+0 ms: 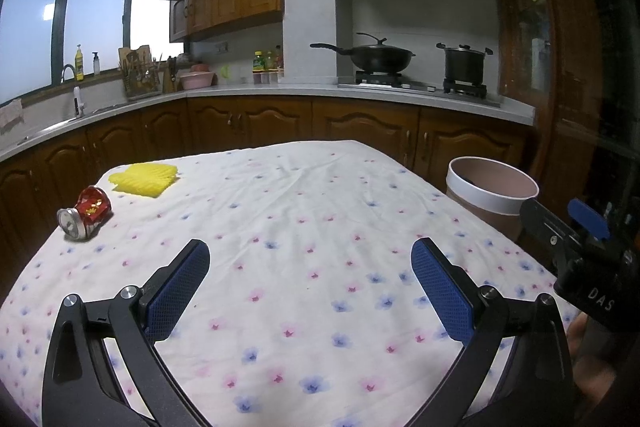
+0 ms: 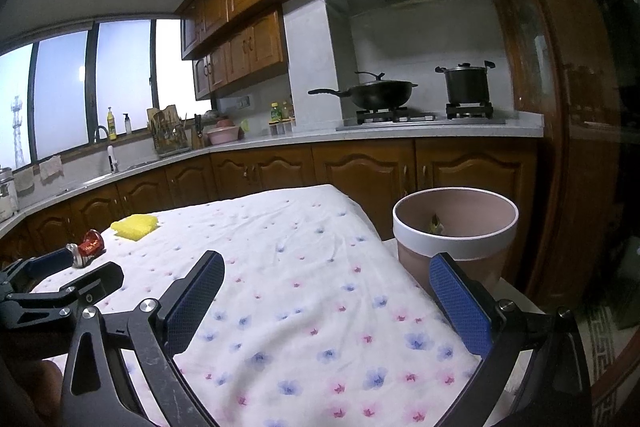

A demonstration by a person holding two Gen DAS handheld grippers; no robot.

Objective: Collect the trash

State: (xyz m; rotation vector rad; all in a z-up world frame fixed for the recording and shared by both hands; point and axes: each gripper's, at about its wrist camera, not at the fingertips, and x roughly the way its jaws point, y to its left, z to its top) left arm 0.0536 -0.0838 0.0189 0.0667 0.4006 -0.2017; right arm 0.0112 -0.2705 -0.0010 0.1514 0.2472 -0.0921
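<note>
A crushed red can (image 1: 86, 211) lies on its side at the far left of the flowered tablecloth (image 1: 304, 227). A yellow foam net (image 1: 145, 178) lies just behind it. Both show in the right wrist view, the can (image 2: 89, 247) and the net (image 2: 135, 225). A pink bin with a white rim (image 1: 490, 193) stands off the table's right edge; in the right wrist view the bin (image 2: 454, 239) holds a small yellowish scrap. My left gripper (image 1: 310, 261) is open and empty over the table's near part. My right gripper (image 2: 326, 275) is open and empty near the bin.
A wooden kitchen counter (image 1: 280, 91) runs behind the table, with a wok (image 1: 372, 57) and a pot (image 1: 464, 63) on the stove. A dark wooden cabinet (image 1: 560, 67) stands at the right, past the bin. The right gripper's body (image 1: 580, 255) shows at the left view's right edge.
</note>
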